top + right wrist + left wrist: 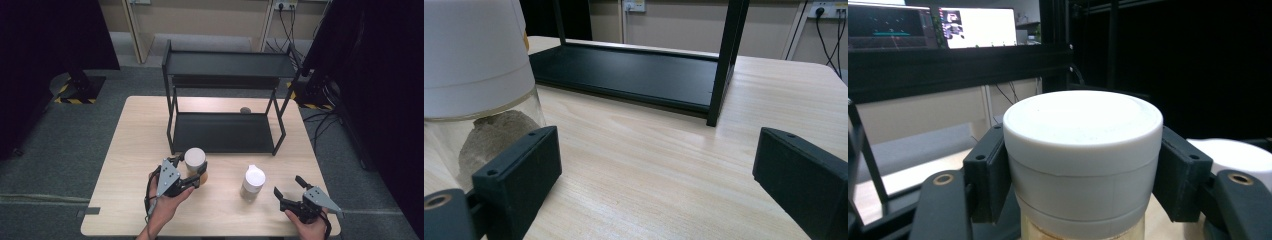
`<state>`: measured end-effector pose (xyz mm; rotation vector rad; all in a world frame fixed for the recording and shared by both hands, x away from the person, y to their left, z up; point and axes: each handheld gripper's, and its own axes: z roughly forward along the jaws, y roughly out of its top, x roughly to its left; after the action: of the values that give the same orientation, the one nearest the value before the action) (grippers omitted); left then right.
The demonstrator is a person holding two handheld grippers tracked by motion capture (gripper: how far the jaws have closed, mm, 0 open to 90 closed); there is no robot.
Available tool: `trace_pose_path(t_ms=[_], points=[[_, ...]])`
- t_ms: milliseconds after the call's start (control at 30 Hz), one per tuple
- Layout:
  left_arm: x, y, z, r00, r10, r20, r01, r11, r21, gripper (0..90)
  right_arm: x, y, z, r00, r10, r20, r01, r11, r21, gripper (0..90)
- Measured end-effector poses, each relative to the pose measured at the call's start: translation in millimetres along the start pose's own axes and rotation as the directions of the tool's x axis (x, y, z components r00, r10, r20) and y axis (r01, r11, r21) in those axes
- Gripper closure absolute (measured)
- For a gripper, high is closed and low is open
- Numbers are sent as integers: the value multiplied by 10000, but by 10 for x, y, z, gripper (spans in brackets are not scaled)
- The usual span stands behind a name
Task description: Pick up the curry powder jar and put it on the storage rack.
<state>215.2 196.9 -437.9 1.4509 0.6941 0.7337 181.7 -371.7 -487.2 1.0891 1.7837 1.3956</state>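
1. Grey carpet surrounds a light wooden table (135, 150) in the high view, and a black two-tier rack (225, 100) stands along the table's far edge. A small grey thing (245, 110) lies on the table behind the rack's lower shelf.
2. Near the table's middle, just in front of the rack, the left gripper (192, 170) grips a white-lidded jar (195, 159) with amber contents. A second jar with a white lid (253, 182) stands to its right, nearer the front edge.
3. At the front right corner the right gripper (289, 186) is held with its jaws spread wide and nothing between them, close to the second jar but apart from it.
4. From the left gripper view, both black jaws press against the sides of the white-lidded jar (1083, 155), just under its lid; monitors (933, 27) glow beyond.
5. Along the right gripper view, the jaws stand wide apart over bare wood; the second jar (474, 85), holding a grey lump, stands just beside the left-hand jaw, and the rack's lower shelf (624, 72) lies beyond.
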Motion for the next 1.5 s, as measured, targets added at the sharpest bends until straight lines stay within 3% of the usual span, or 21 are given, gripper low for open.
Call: trace_pose_path(t_ms=[367, 800, 1500], points=[[11, 193, 112, 9989, -35, -468, 24, 9997, -229, 334, -2, -1, 0, 10000, 20, 5, -20, 10000, -5, 57], [123, 395, 315, 9945, -131, -1035, 92, 9992, -382, 334, -9, 4, 3, 10000, 45, -11, -45, 10000, 24, 57], [239, 890, 595, 9856, -110, -1690, -68, 9945, -1043, 335, -18, -1, 0, 10000, 80, -25, -80, 10000, -6, 57]])
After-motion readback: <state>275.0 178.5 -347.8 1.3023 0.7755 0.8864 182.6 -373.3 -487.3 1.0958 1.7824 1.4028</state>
